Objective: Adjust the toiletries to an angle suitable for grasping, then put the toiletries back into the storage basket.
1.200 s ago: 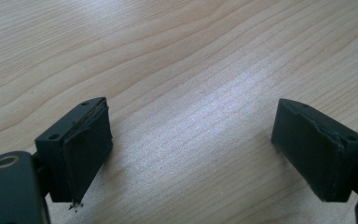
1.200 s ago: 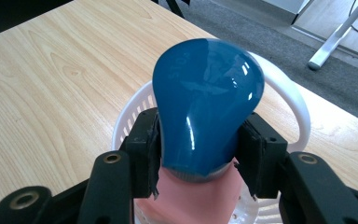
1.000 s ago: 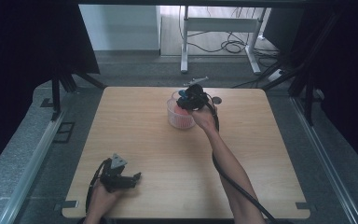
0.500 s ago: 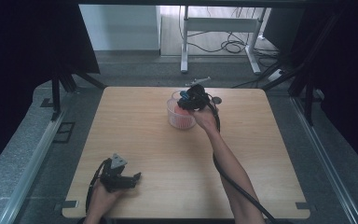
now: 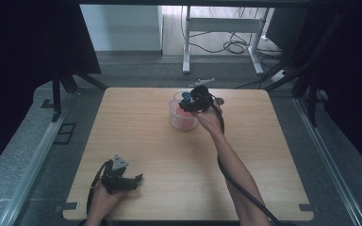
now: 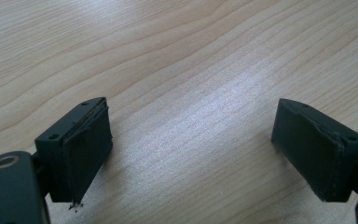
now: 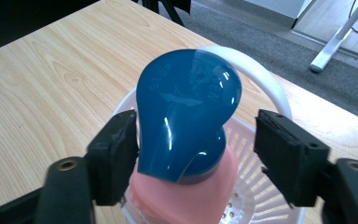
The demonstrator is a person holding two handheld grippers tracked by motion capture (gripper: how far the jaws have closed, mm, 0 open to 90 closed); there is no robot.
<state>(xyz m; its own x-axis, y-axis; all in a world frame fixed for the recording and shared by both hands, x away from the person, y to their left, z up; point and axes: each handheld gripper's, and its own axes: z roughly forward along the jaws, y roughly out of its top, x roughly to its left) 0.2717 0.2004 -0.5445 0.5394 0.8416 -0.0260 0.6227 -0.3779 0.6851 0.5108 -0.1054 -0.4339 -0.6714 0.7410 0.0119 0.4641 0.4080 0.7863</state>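
Note:
A pink bottle [image 7: 186,191] with a glossy blue cap [image 7: 186,112] stands in a white slotted basket [image 7: 261,79] at the table's far middle. My right gripper [image 7: 196,149] hovers over the basket [image 5: 183,120] with the cap between its jaws. Those jaws have just been opening: the left pad is at the cap's side and the right pad stands clear of it. In the high view the right gripper [image 5: 194,102] sits above the basket. My left gripper [image 5: 139,179] rests near the table's front left, open, with bare wood between its pads [image 6: 86,144].
The wooden table [image 5: 146,141] ends close behind the basket. Beyond it are grey floor, a white desk frame [image 5: 188,42] and loose cables. The right arm's cable [image 5: 238,188] trails along the forearm toward the front edge.
Neither hand has shifted in the high view, and the basket stays where it was.

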